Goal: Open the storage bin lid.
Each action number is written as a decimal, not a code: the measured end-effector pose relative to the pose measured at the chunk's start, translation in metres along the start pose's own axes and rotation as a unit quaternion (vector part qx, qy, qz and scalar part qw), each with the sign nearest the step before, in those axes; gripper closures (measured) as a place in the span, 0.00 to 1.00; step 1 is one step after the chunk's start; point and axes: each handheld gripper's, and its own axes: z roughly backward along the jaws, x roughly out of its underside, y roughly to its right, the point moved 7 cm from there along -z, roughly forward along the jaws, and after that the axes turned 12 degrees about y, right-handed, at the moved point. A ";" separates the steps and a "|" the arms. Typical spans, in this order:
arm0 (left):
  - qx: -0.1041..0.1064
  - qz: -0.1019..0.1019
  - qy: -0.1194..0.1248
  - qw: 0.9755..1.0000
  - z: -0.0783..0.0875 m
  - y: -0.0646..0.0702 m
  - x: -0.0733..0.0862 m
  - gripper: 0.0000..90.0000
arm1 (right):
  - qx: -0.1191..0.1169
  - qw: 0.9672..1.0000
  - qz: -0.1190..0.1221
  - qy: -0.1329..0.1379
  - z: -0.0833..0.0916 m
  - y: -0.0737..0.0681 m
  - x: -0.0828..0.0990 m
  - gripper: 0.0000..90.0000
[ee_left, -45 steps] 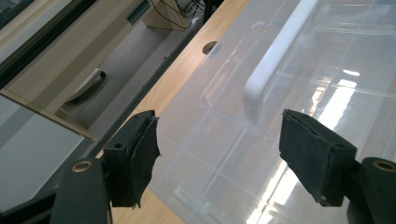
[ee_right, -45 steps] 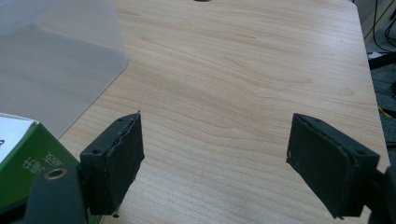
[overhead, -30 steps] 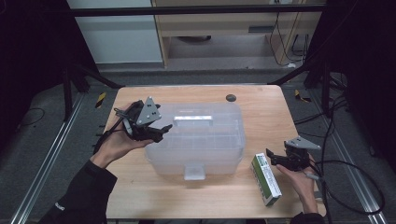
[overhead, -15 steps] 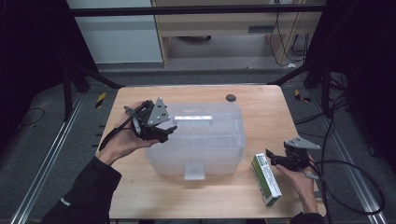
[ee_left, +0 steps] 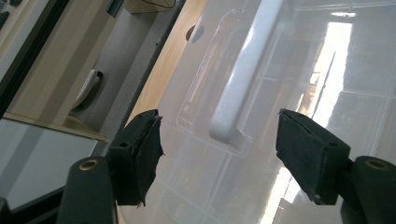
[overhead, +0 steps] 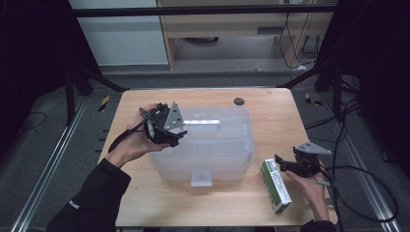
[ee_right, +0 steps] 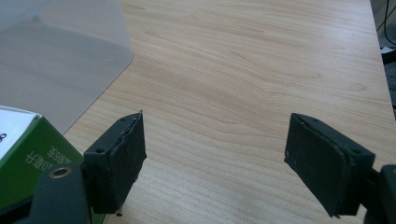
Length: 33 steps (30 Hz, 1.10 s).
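The storage box [overhead: 212,145] is translucent plastic, smooth and glossy, its lid catching bright glare; the white lid handle [ee_left: 243,74] is glossy too. The desk [ee_right: 261,79] is pale matt wood with visible grain. The green carton [overhead: 275,186] looks like printed cardboard.

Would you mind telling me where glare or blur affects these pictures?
Left gripper view: a bright streak of glare runs down the bin lid, and the near jaws look soft. High view: a reflection marks the lid beside the left tongs; surroundings fall dark. Right gripper view: even light on the table, no glare.
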 end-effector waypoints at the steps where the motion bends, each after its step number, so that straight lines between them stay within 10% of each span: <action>1: -0.001 -0.001 0.000 1.000 -0.001 0.000 0.000 0.34 | 0.000 1.000 0.000 0.000 0.000 0.000 0.000 0.23; 33: 0.027 -0.071 -0.057 0.995 -0.031 0.005 -0.012 0.65 | -0.019 1.000 -0.004 -0.006 0.000 -0.004 0.002 0.33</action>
